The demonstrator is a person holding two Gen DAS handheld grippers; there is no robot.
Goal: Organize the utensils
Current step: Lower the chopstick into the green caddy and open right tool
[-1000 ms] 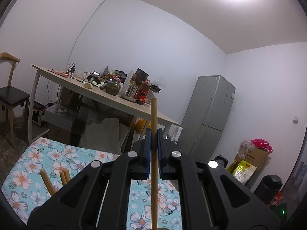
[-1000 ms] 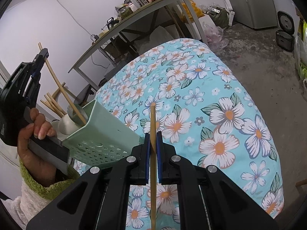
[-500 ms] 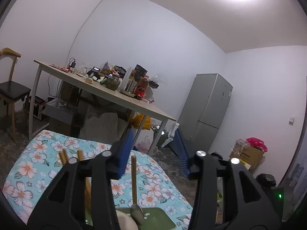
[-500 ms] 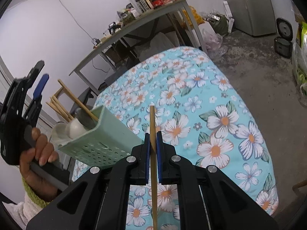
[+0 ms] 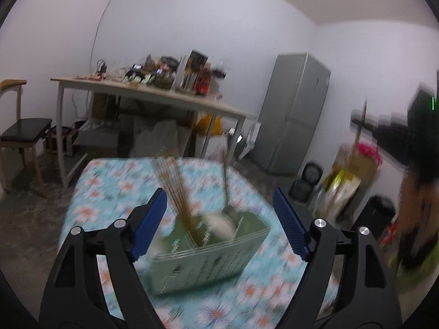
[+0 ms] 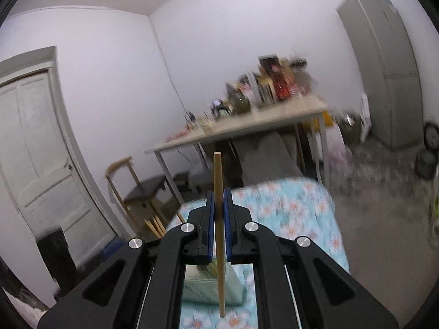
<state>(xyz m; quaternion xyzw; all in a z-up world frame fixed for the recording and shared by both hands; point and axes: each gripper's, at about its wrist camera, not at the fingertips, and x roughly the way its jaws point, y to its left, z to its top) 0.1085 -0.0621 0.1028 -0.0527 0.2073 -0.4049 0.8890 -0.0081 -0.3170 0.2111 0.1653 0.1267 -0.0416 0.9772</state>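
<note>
A pale green utensil caddy [image 5: 208, 257] stands on the floral tablecloth [image 5: 109, 192], holding a bundle of wooden chopsticks [image 5: 175, 189], a metal spoon [image 5: 226, 189] and a white spoon [image 5: 219, 224]. My left gripper [image 5: 219, 194] hangs just short of the caddy. Its jaws are opening wide, with the caddy seen in the gap and nothing touching the pads. My right gripper [image 6: 218, 194] is shut on a single wooden chopstick [image 6: 217, 170] held upright, above the caddy [image 6: 236, 282]. In the left wrist view it is a dark blur [image 5: 359, 122] at the right.
A long cluttered table [image 5: 153, 96] stands behind the floral one, with a grey fridge [image 5: 296, 109] to its right. A wooden chair [image 6: 142, 189] and a white door [image 6: 41, 148] are on the left. A rice cooker [image 5: 310, 175] and boxes [image 5: 354, 170] sit on the floor.
My left gripper let go of its chopstick, which now stands in the caddy, then opened and drew back. My right gripper rose with its chopstick and tipped up toward the room.
</note>
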